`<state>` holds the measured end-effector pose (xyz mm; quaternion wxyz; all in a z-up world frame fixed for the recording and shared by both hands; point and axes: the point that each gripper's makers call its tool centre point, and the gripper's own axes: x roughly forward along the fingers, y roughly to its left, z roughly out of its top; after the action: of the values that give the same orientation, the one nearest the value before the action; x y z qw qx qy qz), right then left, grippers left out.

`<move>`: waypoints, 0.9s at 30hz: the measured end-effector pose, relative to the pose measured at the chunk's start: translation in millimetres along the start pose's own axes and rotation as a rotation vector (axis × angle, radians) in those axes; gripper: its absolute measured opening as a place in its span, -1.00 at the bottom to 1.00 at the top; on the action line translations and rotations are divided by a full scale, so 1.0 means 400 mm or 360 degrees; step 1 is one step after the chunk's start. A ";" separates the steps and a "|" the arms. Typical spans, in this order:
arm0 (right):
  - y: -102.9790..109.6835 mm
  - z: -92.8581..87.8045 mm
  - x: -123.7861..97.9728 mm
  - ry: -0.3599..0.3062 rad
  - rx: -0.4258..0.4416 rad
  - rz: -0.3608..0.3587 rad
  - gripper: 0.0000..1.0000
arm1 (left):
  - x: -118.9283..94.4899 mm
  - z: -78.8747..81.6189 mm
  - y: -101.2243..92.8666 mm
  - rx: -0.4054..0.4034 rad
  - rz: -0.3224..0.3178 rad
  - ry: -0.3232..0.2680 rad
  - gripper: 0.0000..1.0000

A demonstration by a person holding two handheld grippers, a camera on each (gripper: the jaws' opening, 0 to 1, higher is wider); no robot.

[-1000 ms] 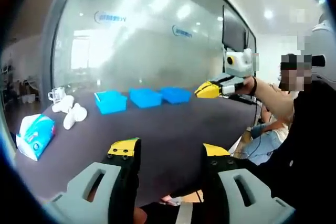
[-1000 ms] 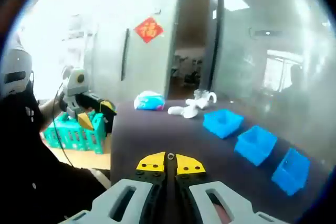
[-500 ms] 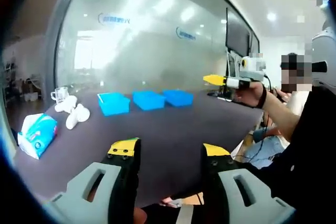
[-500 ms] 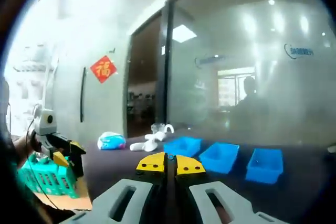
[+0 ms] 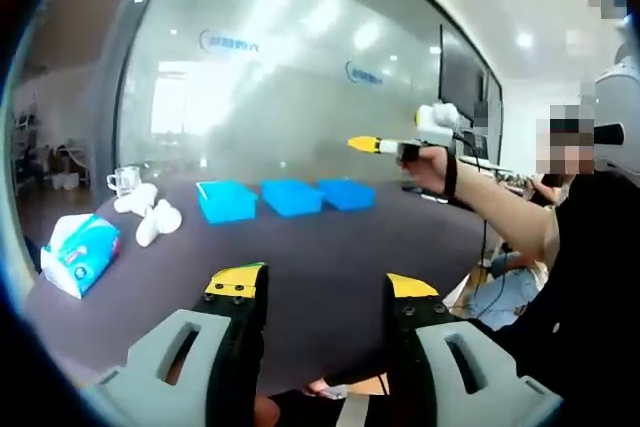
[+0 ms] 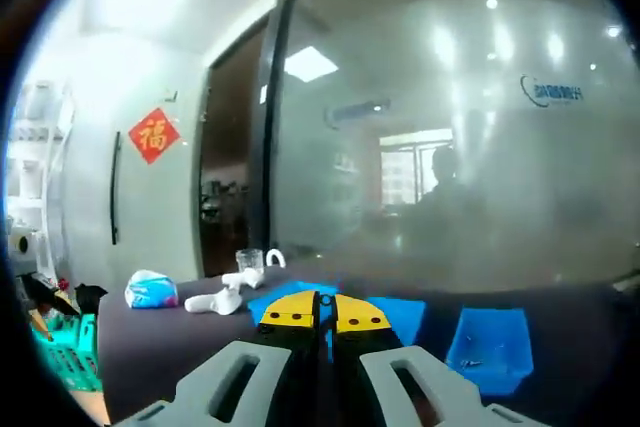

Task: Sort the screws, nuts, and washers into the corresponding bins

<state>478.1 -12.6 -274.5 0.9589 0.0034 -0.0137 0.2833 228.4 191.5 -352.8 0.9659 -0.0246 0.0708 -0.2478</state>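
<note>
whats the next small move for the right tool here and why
Probably lower the right tool toward the blue bins ahead of it. Its jaws look shut, perhaps on something tiny, though the contents can't be made out. In the left gripper view it hangs in the air above the dark table, over the bins. The left tool is open and looks empty.

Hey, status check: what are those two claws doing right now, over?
Left claw open, empty, low over dark table. Right claw shut, raised toward three blue bins. Nothing in the way.
</note>
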 end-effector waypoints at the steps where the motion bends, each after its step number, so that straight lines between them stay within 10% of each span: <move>1: -0.009 0.001 0.019 0.0002 0.0006 -0.0007 -0.96 | -0.001 0.001 0.001 -0.0002 0.0003 -0.0002 -0.13; 16: -0.111 -0.052 0.241 0.0162 -0.0015 -0.0115 -0.96 | 0.001 -0.002 0.019 -0.0015 0.0027 0.0002 -0.13; 27: -0.144 -0.094 0.303 0.0246 -0.0199 -0.0179 -0.91 | -0.007 0.001 0.031 -0.0024 0.0058 -0.0005 -0.13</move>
<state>612.0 5.3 -308.7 0.9699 -0.0774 0.0429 0.2270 231.9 203.8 -353.3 0.9701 -0.0310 0.0718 -0.2297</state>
